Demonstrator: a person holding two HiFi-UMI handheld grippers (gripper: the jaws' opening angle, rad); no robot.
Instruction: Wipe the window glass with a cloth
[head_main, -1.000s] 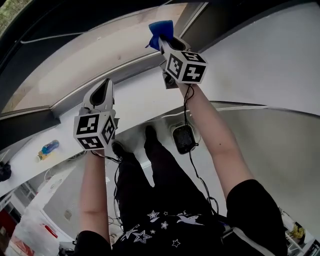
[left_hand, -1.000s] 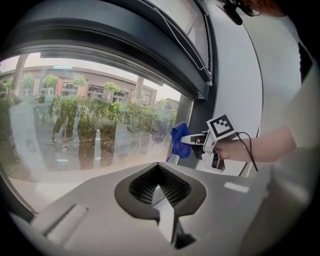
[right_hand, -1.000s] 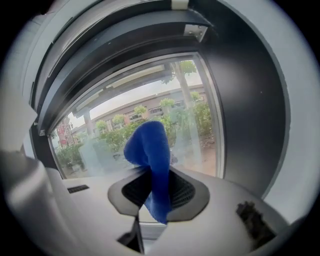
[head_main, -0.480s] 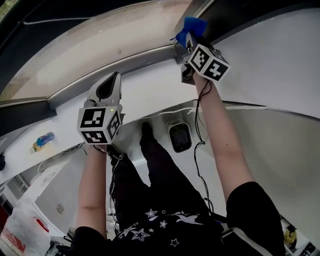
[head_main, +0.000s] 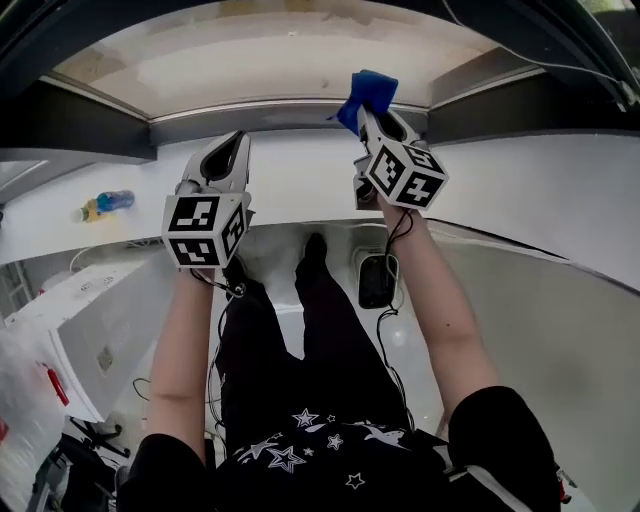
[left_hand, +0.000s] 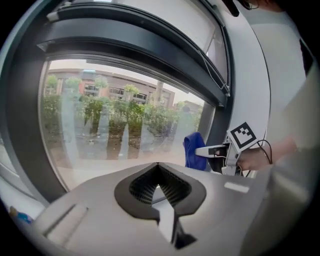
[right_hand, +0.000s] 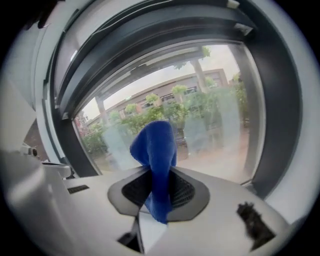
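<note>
Right tongs (right_hand: 158, 192): clamped on blue cloth (right_hand: 156, 147), raised near the right end of the window glass (right_hand: 210, 125); contact unclear. Left tongs (left_hand: 158, 186): closed, empty, to the left. Recommended: press cloth flat, wipe in overlapping strokes.

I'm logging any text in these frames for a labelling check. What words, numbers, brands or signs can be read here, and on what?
No text can be read in any view.
Marker cubes on the left gripper and right gripper: black-and-white square patterns only, no letters.
Yellow label on the blue bottle: too small to read.
Blue cloth: no print shows.
</note>
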